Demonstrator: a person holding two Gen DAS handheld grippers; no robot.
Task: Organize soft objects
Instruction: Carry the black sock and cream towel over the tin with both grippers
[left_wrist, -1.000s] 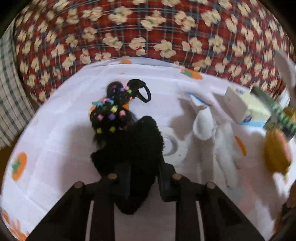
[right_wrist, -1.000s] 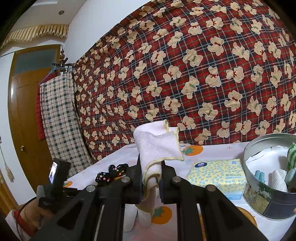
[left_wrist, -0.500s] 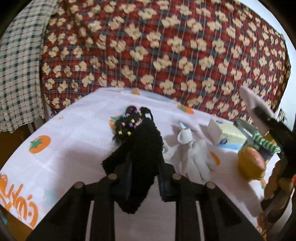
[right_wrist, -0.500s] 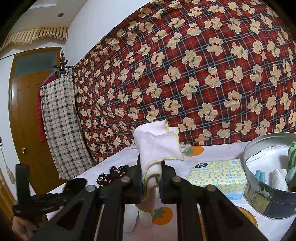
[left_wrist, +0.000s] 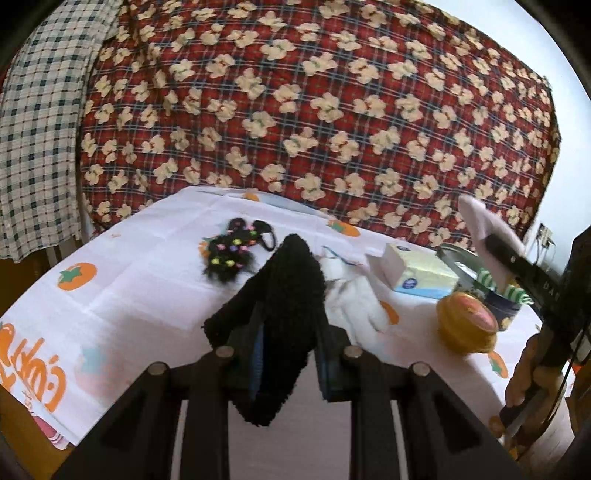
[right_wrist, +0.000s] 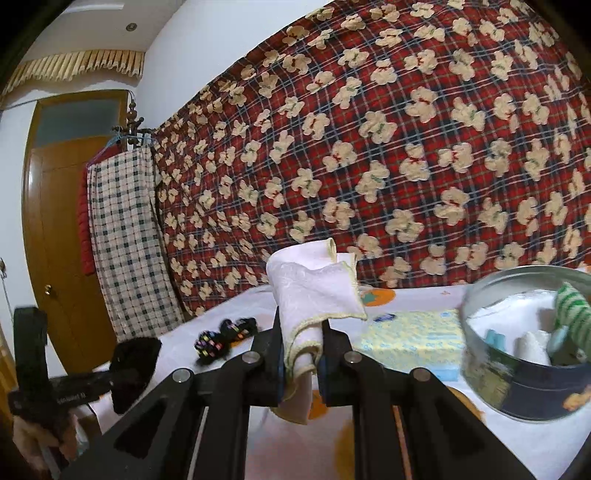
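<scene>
Gripping a fuzzy black cloth (left_wrist: 284, 306) in the left claw (left_wrist: 288, 354), raised above the table (left_wrist: 147, 295) with its orange-fruit print. Pinching a folded white cloth (right_wrist: 310, 295) with a yellow hem in the right claw (right_wrist: 301, 365), held up near the round tin (right_wrist: 532, 384), just left of its rim. Lying on the table: black bead-dotted hair ties (left_wrist: 232, 253), a white glove (left_wrist: 358, 306), a tissue pack (left_wrist: 417, 273) and a yellow lid (left_wrist: 467, 325).
</scene>
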